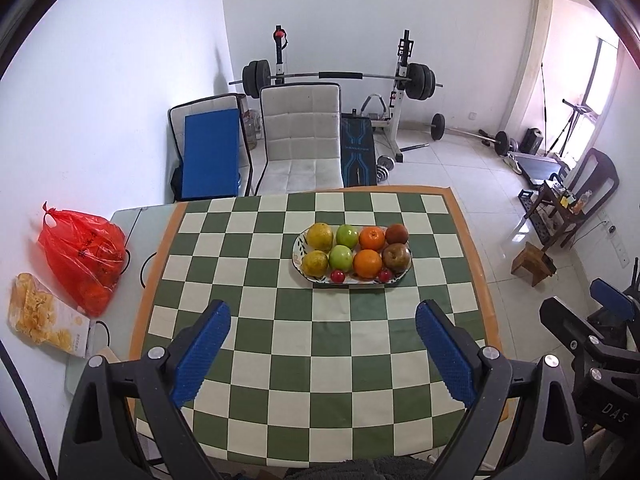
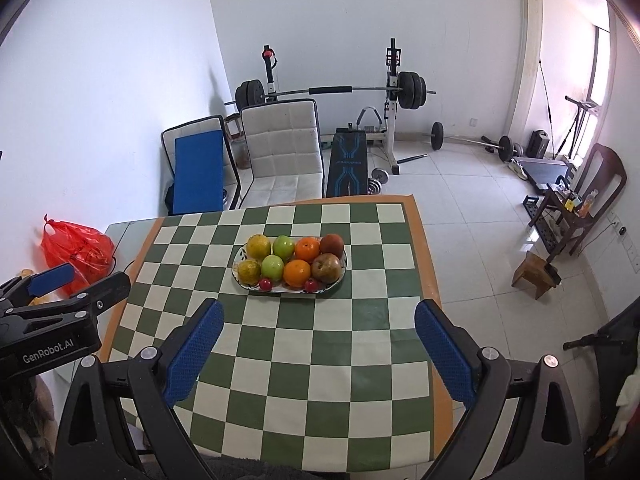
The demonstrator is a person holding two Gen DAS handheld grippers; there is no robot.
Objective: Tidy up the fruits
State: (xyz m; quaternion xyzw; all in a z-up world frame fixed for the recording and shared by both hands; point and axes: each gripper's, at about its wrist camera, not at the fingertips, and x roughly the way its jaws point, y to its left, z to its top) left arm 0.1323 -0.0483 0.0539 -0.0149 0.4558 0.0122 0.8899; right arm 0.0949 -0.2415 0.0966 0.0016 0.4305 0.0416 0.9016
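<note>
I've got the left hand-held gripper [image 1: 322,346] and right hand-held gripper [image 2: 318,344] both spread wide, holding nothing, above the checkered worktop [image 1: 280,360]. Ahead, the oval plate [image 1: 298,258] holds every fruit in colour-paired rows; sorting looks finished.

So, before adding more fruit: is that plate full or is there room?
Nearly full. The plate holds eight large fruits in two rows plus two small red ones; little bare rim shows.
</note>
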